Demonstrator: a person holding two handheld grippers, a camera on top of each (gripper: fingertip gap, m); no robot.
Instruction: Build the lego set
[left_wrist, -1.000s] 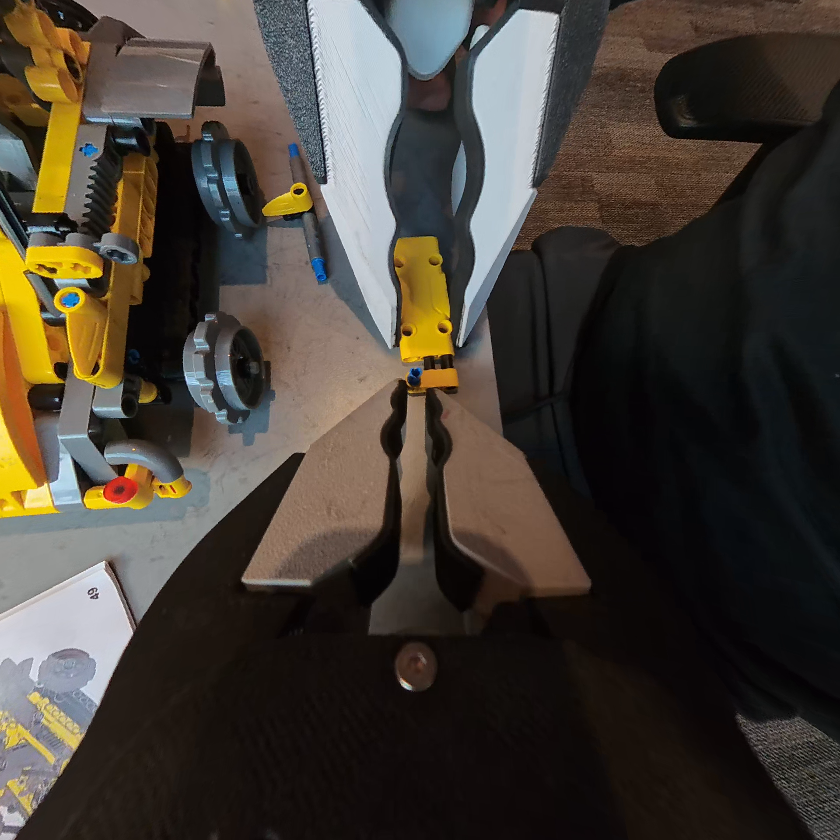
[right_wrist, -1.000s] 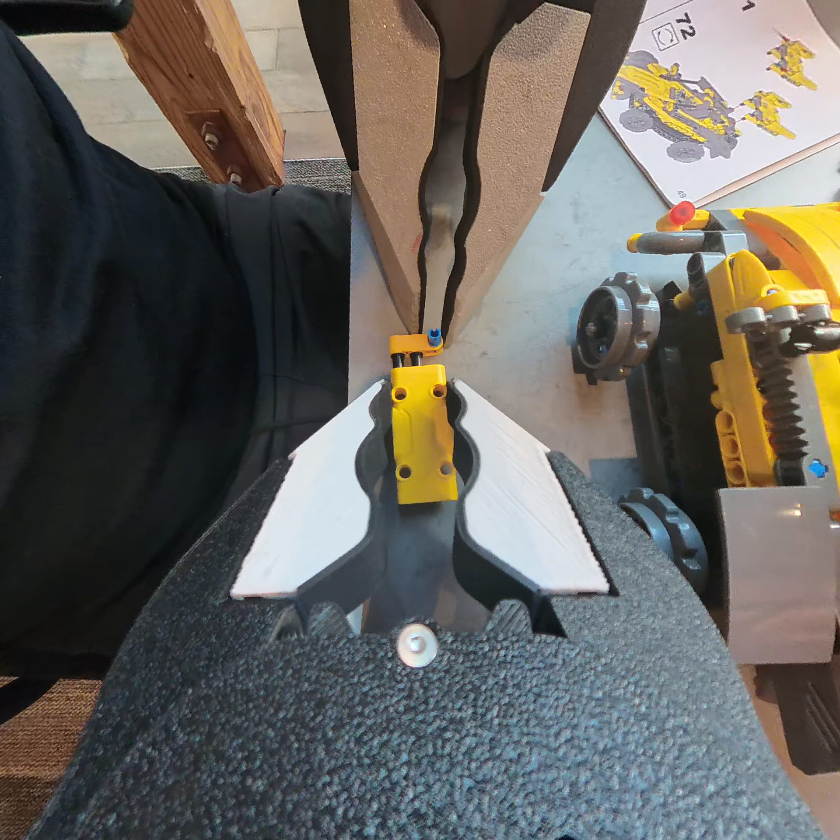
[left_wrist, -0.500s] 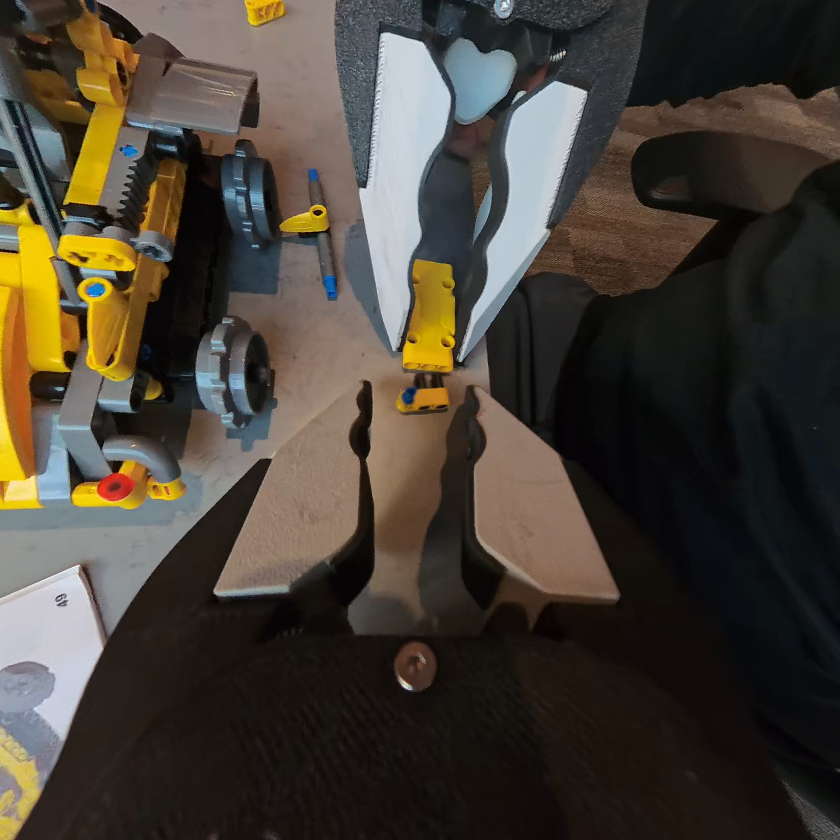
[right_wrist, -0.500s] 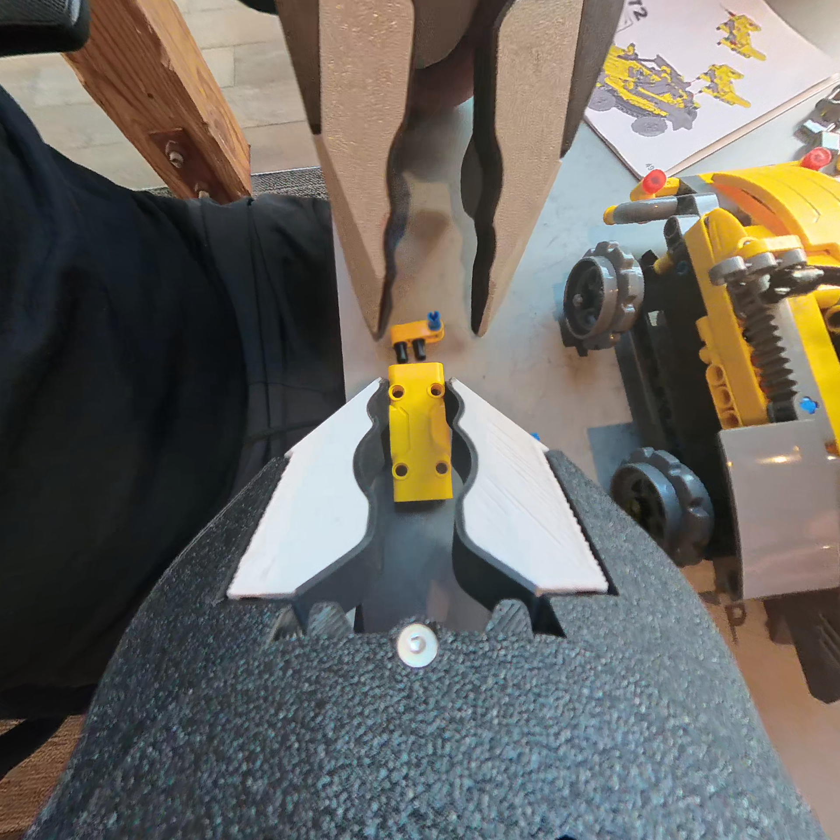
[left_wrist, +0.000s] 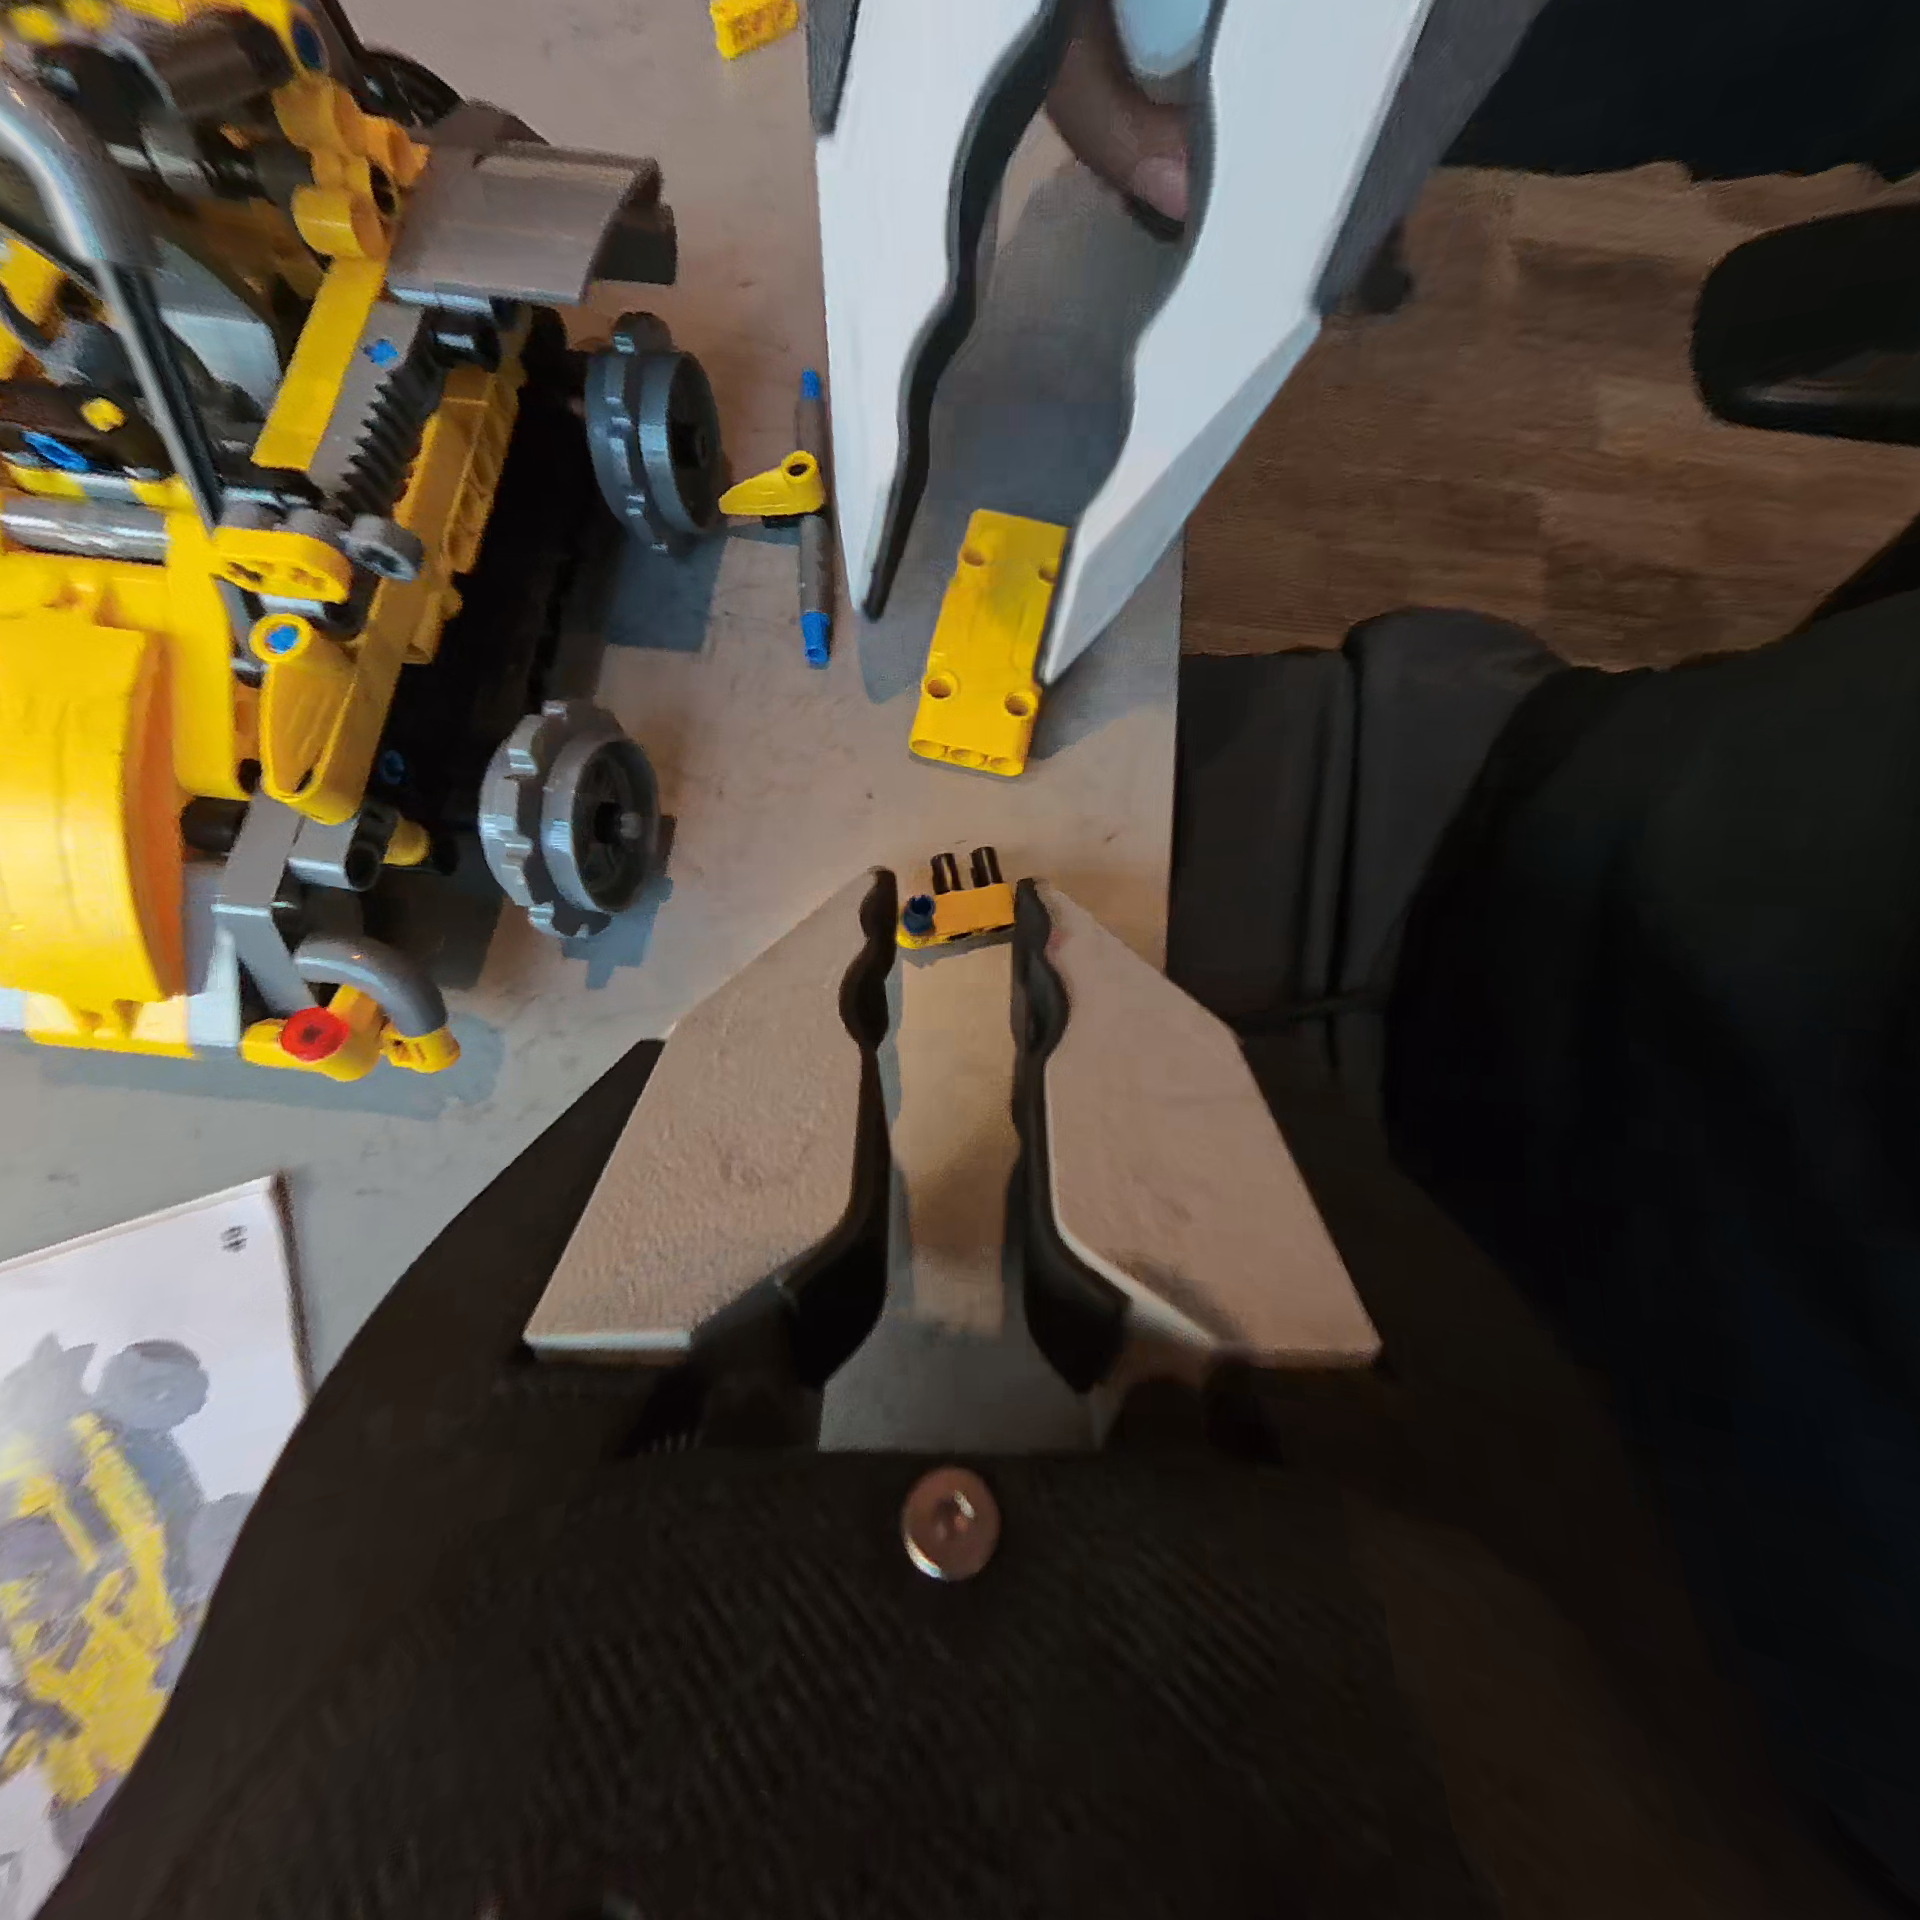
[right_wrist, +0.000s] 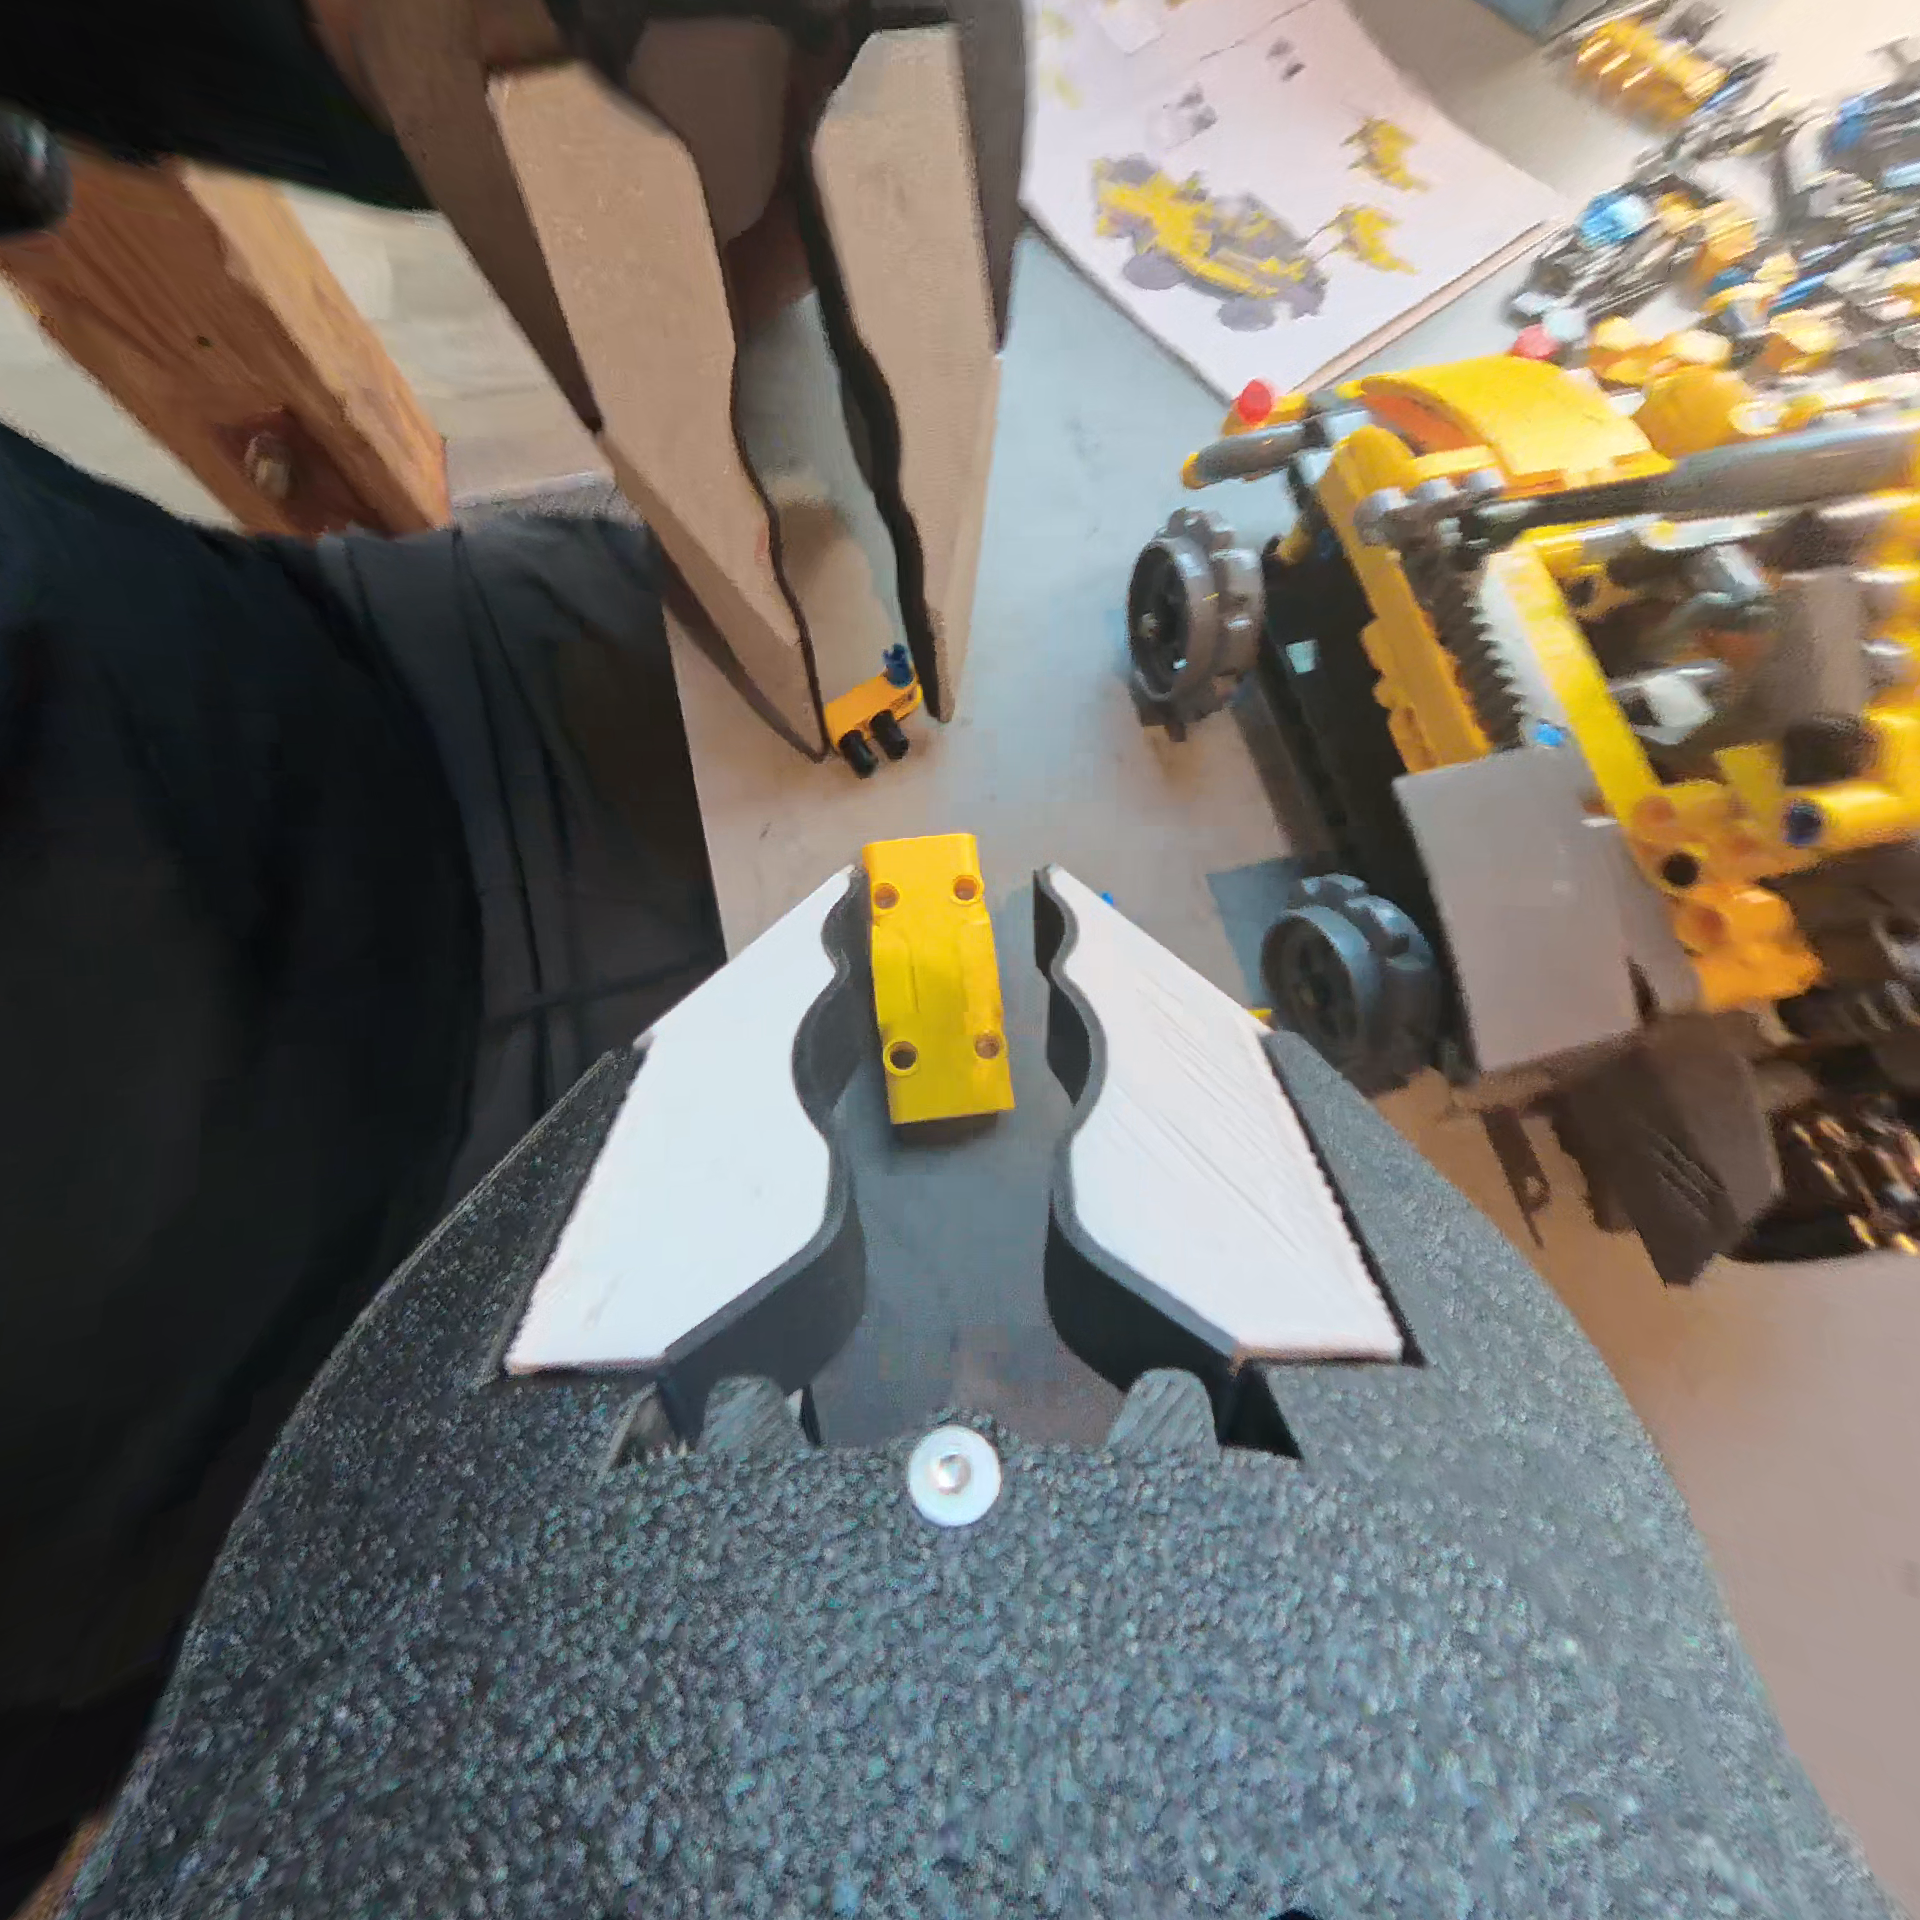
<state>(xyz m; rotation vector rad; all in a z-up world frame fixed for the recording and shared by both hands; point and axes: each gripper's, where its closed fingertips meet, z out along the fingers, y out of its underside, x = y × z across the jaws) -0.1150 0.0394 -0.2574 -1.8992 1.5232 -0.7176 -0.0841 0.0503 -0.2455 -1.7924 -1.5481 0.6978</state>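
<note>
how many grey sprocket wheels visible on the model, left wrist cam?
2. Far sprocket is beside the loose grey axle; near sprocket is by the red stud. The model's other side is hidden, so more are possible.

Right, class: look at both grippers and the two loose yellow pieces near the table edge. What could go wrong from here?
1. The small yellow piece sits only at the very tips of the left gripper. It could pop out sideways if squeezed.
2. Both pieces lie close to the edge of the table, so a nudge might drop them onto the floor.
3. The right gripper is open around the yellow block, which lies slightly askew. Closing could twist it.
</note>
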